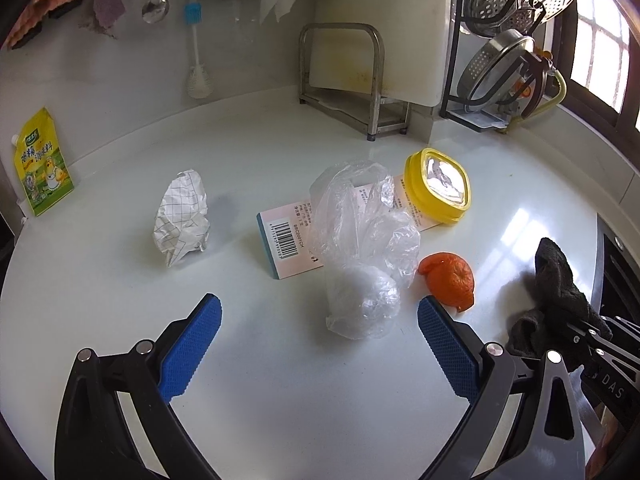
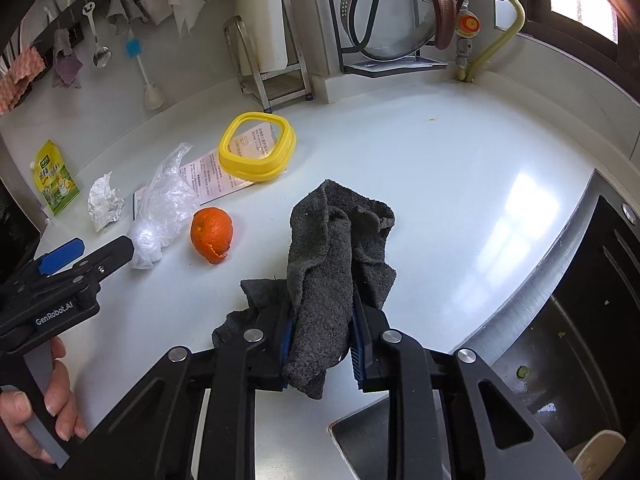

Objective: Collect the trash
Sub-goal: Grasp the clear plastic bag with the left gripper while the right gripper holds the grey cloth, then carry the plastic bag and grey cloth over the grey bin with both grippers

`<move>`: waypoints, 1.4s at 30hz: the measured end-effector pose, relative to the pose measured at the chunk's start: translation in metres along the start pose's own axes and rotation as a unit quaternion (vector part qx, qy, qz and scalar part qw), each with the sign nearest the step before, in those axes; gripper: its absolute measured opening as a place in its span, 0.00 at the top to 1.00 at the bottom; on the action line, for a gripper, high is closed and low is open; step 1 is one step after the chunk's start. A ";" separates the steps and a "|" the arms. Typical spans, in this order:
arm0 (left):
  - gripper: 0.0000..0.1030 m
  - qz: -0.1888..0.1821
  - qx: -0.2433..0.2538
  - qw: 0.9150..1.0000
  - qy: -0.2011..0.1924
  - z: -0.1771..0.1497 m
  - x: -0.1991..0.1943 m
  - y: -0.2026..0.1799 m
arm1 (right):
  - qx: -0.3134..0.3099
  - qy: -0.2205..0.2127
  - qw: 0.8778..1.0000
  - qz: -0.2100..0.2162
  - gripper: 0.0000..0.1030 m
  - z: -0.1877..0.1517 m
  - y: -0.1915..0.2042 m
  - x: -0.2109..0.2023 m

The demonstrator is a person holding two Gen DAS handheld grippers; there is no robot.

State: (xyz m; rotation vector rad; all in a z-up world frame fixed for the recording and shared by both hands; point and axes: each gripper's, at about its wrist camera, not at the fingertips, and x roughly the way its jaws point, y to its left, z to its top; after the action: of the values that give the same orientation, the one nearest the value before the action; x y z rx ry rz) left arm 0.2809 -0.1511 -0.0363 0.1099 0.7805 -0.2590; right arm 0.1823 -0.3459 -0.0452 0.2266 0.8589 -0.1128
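Note:
On the white counter (image 1: 280, 380) lie a crumpled clear plastic bag (image 1: 360, 264), an orange peel (image 1: 450, 280), a ball of grid-printed paper (image 1: 184, 216), a pink leaflet with a barcode (image 1: 284, 240) and a yellow lid (image 1: 438, 186). My left gripper (image 1: 319, 305) is open, its blue pads on either side of the bag's near end without touching it. My right gripper (image 2: 322, 320) is shut on a dark grey cloth (image 2: 332, 248) that stands bunched above the jaws. In the right wrist view the peel (image 2: 212, 234) lies left of the cloth, beside the bag (image 2: 160, 208).
A yellow seasoning pouch (image 1: 42, 164) leans on the back wall at the left. A steel rack with a white cutting board (image 1: 376, 80) and a rack of pot lids (image 1: 500, 68) stand at the back. The sink (image 2: 580, 320) opens at the right.

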 end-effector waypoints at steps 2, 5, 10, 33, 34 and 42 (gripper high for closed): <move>0.06 0.003 0.002 1.000 0.008 0.003 0.008 -0.002 | 0.006 -0.003 1.000 0.005 0.81 0.001 -0.003 -0.002; 0.06 0.006 -0.003 1.000 0.022 0.006 0.021 -0.004 | 0.009 -0.009 1.000 0.008 0.81 0.002 -0.005 -0.004; 0.07 0.015 -0.004 0.999 0.031 0.009 0.030 -0.009 | 0.029 -0.005 0.999 0.022 0.81 0.001 -0.013 -0.003; 0.64 0.010 0.039 0.999 -0.018 -0.018 -0.021 -0.011 | 0.002 -0.028 0.999 0.045 0.81 -0.009 0.002 -0.011; 0.64 0.012 0.039 0.999 -0.022 -0.023 -0.028 -0.008 | -0.003 -0.027 0.999 0.045 0.81 -0.010 0.006 -0.011; 0.64 0.018 0.010 1.000 -0.020 -0.075 -0.076 0.014 | -0.038 -0.058 0.996 0.051 0.81 -0.024 0.033 -0.032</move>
State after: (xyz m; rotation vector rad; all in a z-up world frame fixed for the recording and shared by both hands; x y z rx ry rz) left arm 0.1817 -0.1090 -0.0352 0.1377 0.7348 -0.2343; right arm 0.1500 -0.3082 -0.0306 0.1899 0.7331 0.0027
